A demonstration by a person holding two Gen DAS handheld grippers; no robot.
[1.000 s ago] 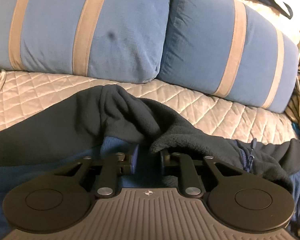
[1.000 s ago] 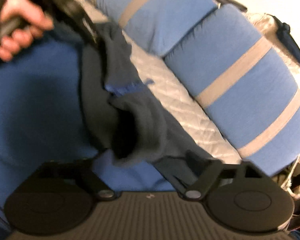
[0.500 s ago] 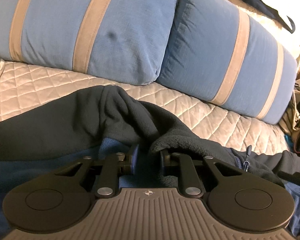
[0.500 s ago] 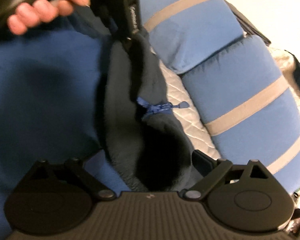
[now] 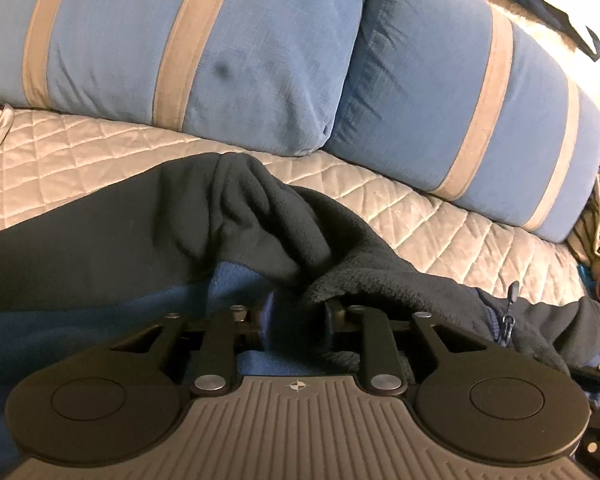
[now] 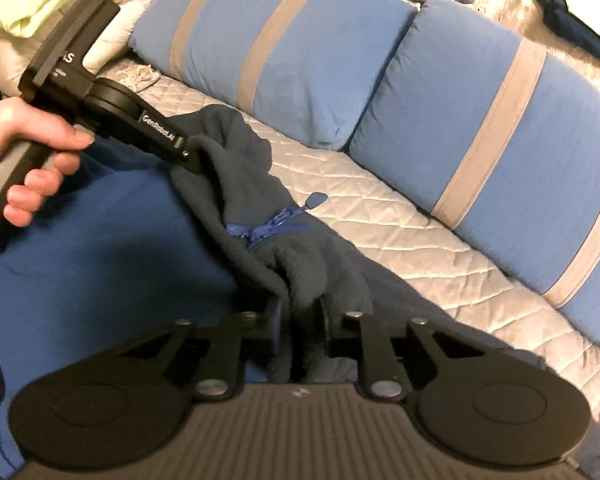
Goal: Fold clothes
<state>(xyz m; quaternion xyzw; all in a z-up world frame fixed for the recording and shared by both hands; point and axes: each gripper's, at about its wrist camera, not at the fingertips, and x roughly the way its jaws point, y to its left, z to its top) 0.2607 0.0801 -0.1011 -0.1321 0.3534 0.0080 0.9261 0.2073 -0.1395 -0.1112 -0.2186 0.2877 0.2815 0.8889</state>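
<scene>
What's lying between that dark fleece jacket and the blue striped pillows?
Only a bare strip of the quilted cover separates the fleece jacket from the pillows. Both wrist views show it, the right one most clearly.

A home bedroom; a quilted bedcover [image 5: 440,232] with two blue striped pillows [image 5: 204,52] lined along its far edge.

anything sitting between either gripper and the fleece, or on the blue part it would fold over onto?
Nothing visible. The right gripper has just closed on the dark collar edge of the fleece jacket; the left gripper, jaws just widening, has that edge between its fingers. The jacket's blue body shows nothing lying on it.
</scene>
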